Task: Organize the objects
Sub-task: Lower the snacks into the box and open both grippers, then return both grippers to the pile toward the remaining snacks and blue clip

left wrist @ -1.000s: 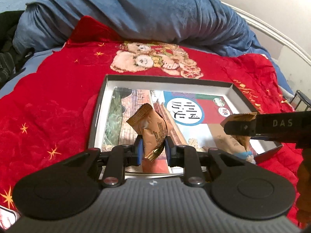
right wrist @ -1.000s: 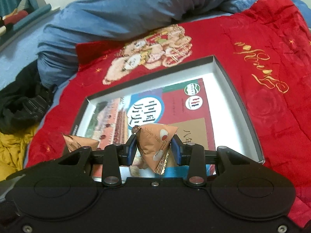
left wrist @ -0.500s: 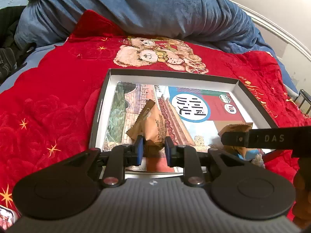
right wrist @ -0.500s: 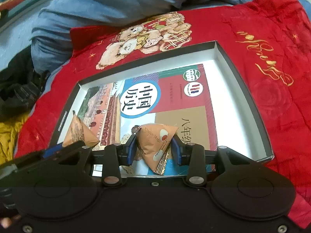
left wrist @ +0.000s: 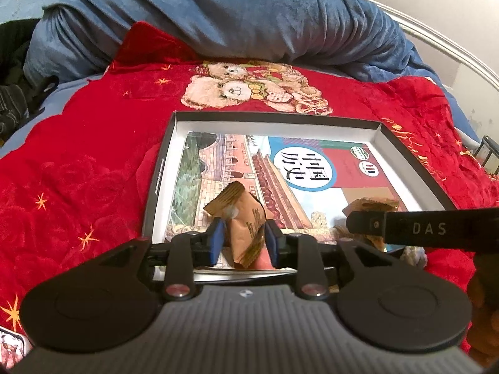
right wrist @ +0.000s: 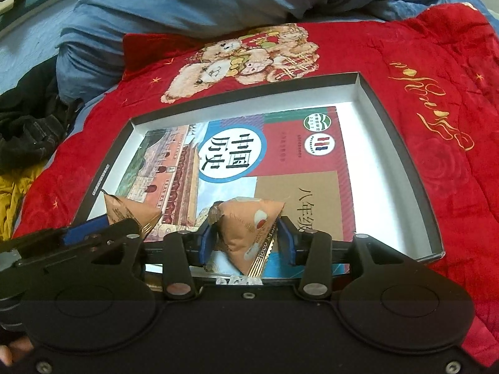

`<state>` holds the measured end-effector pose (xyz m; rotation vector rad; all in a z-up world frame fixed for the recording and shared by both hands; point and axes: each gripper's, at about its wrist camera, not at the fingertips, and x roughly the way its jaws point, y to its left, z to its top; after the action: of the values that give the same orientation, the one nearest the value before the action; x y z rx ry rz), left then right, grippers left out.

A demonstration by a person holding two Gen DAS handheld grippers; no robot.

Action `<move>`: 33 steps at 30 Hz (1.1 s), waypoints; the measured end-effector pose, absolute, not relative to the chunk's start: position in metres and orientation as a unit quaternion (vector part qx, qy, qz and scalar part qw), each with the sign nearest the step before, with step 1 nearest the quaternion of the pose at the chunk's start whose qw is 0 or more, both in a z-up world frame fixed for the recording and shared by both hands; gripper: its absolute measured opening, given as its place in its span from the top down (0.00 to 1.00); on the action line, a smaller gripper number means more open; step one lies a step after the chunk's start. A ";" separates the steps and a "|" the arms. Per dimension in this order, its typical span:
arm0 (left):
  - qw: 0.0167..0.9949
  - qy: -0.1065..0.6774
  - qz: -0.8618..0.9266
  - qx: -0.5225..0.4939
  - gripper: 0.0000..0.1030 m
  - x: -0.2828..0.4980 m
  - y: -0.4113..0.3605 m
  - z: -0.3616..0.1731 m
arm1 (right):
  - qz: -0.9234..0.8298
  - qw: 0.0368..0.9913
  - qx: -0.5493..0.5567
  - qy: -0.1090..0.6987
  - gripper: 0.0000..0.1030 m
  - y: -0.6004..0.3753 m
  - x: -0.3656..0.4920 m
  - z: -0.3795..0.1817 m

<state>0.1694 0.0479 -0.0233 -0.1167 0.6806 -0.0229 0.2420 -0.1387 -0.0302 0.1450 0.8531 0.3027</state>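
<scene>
Red bedspread with a teddy-bear print carries a shallow black box lid holding a history textbook. Over the book's near end, each gripper clamps a brown, crinkled, pyramid-shaped snack packet with serrated gold seams: the left gripper is closed on the left packet, the right gripper on the right packet. Behind lies a rumpled blue duvet

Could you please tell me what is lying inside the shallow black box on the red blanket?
Inside the box lies a textbook, cover up. Both held snack packets hover over it. Whatever lies beneath the book is covered.
</scene>
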 end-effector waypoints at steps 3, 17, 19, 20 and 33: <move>0.943 0.326 -0.014 -0.060 0.40 0.166 0.049 -0.019 | 0.154 0.898 0.092 0.401 0.55 -0.144 0.238 -0.025; 0.967 0.252 0.009 -0.045 0.24 0.119 0.039 0.014 | 0.160 0.925 0.111 0.326 0.42 -0.178 0.189 0.019; 0.970 0.238 0.018 -0.039 0.23 0.109 0.030 0.019 | 0.162 0.925 0.107 0.326 0.42 -0.184 0.179 0.019; 0.972 0.229 0.027 -0.039 0.21 0.102 0.023 0.021 | 0.163 0.926 0.105 0.325 0.42 -0.186 0.173 0.019; 0.972 0.223 0.071 -0.002 0.20 -0.018 -0.031 0.009 | 0.193 0.915 0.095 0.340 0.39 -0.205 0.133 0.015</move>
<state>-0.0176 -0.0314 0.0090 -0.0046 0.4501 0.1439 0.1326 -0.2047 0.0148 0.1962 0.6996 0.3980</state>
